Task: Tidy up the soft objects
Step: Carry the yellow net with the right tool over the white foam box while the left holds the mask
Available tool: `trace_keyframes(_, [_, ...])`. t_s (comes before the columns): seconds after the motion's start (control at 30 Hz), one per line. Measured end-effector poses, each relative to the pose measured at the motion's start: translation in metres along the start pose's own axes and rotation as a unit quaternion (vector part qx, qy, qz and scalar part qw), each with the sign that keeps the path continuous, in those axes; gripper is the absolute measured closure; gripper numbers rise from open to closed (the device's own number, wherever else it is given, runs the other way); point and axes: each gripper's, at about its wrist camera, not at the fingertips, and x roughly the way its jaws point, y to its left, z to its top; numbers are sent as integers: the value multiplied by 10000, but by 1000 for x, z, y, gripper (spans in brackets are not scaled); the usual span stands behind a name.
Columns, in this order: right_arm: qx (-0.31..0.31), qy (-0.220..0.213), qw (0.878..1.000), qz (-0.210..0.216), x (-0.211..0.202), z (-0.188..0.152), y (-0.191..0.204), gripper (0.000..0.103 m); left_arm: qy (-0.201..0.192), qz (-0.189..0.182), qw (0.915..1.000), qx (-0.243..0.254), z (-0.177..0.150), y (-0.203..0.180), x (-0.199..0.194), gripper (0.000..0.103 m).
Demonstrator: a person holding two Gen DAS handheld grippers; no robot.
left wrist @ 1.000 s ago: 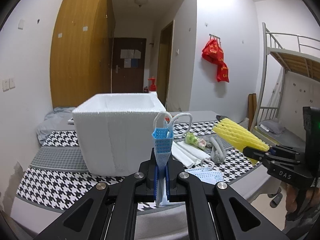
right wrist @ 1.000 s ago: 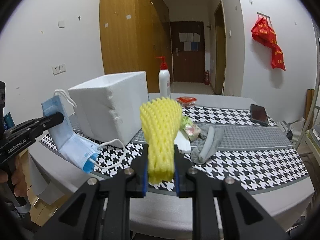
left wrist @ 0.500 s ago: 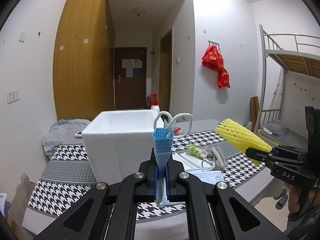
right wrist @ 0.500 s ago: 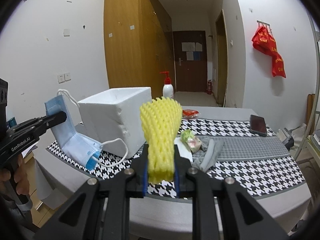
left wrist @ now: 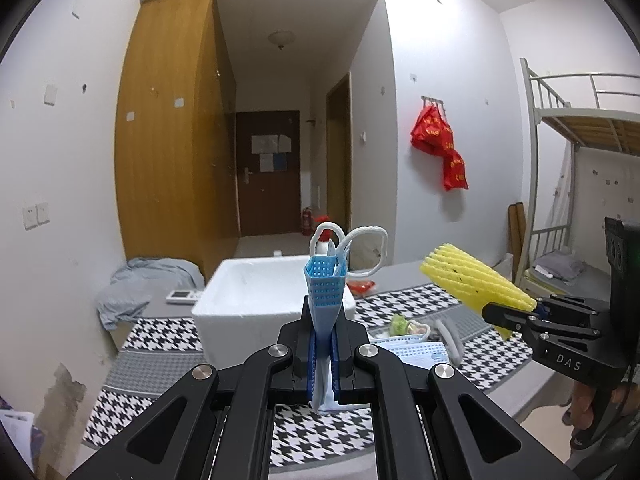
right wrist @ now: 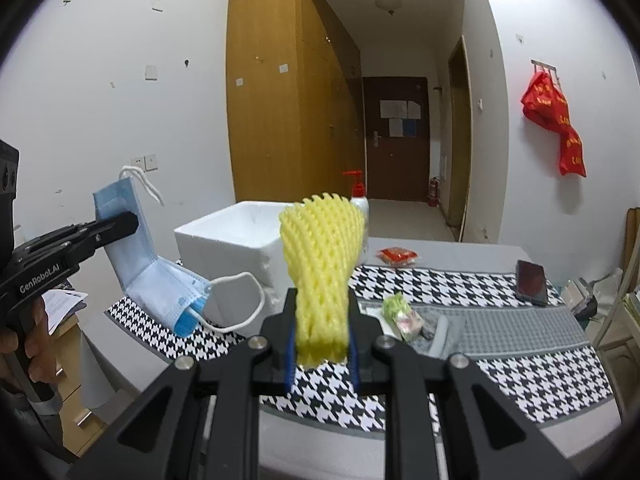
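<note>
My left gripper (left wrist: 324, 320) is shut on a folded blue face mask (left wrist: 325, 292), whose white ear loops stick up above the jaws. From the right wrist view the mask (right wrist: 152, 276) hangs from the left gripper (right wrist: 124, 222), left of the white foam box (right wrist: 236, 236). My right gripper (right wrist: 322, 320) is shut on a yellow foam net sleeve (right wrist: 320, 248) that stands upright. Both are held in the air in front of the box (left wrist: 256, 300), above the near table edge. The net (left wrist: 472, 284) and right gripper (left wrist: 516, 312) appear at the right.
On the houndstooth cloth (right wrist: 500, 376) lie another mask (left wrist: 416, 350), a grey sock (right wrist: 440, 330) and a green-pink packet (right wrist: 400, 314). Further back are a red packet (right wrist: 398, 256), a phone (right wrist: 531, 280) and a pump bottle (right wrist: 358, 200). A bunk bed (left wrist: 560, 160) stands at the right.
Both grippers have risen with the mask and the net still held. The table and box sit lower in both views, and the box's open top shows more.
</note>
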Motion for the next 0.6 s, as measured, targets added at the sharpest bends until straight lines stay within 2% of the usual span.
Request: trace_keyframes(0.6, [-247, -177, 9988, 375, 25, 34, 17, 79, -195, 477, 9985, -190, 27, 26, 10, 97])
